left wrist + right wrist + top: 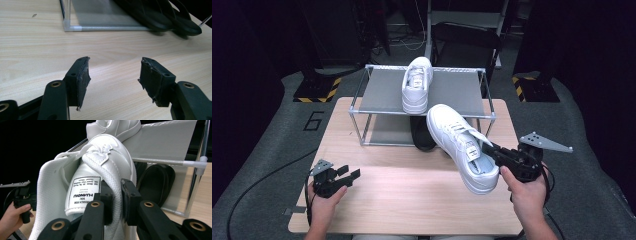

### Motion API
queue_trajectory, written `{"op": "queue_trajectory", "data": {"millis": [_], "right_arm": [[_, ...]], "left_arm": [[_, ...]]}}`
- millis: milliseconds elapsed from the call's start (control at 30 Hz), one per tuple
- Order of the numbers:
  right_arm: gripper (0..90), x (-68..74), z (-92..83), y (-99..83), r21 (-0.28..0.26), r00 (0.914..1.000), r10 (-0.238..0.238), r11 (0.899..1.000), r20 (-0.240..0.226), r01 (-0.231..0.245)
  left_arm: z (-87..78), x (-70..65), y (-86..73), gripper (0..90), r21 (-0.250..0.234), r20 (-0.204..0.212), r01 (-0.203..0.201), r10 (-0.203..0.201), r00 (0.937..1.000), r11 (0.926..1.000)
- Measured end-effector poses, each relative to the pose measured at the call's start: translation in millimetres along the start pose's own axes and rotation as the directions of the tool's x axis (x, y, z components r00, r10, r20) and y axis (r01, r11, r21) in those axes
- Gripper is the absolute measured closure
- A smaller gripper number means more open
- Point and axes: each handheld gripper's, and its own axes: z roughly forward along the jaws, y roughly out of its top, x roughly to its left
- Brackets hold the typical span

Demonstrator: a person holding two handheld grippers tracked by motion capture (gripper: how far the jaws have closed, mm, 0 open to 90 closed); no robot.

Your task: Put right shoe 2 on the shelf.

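Right claw is clamped on the collar of a white sneaker, holding it up off the tabletop near the right edge, in front of the rack. Left claw sits wide and empty at the near left corner.

White sneaker; second white sneaker; grey shelf; black slipper; pale wood-grain table.
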Motion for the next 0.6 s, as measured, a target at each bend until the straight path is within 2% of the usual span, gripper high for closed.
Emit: {"op": "queue_trajectory", "data": {"millis": [333,400,533,600], "right_arm": [[80.5,-2.3,7.8,14.6,-0.014,0.9996,-0.007,1.0,0.028,0.007],[80.5,-4.2,10.9,19.3,-0.017,0.9991,0.002,1.0,0.042,-0.001],[80.4,-9.8,18.7,26.3,-0.016,0.9967,-0.016,1.0,0.079,0.018],[80.4,-11.8,23.8,29.5,-0.023,0.9956,-0.011,1.0,0.093,0.014]], "left_arm": [[0.0,1.3,-0.1,40.1,-0.005,-0.001,-0.003,0.003,1.0,1.0],[0.1,1.2,-0.5,40.1,-0.011,-0.005,0.002,-0.002,1.0,0.9999],[0.4,2.0,-1.4,40.1,-0.013,-0.007,0.003,-0.003,1.0,0.9999],[-0.3,2.2,-1.1,40.1,0.004,0.0,0.002,-0.002,1.0,1.0]]}}
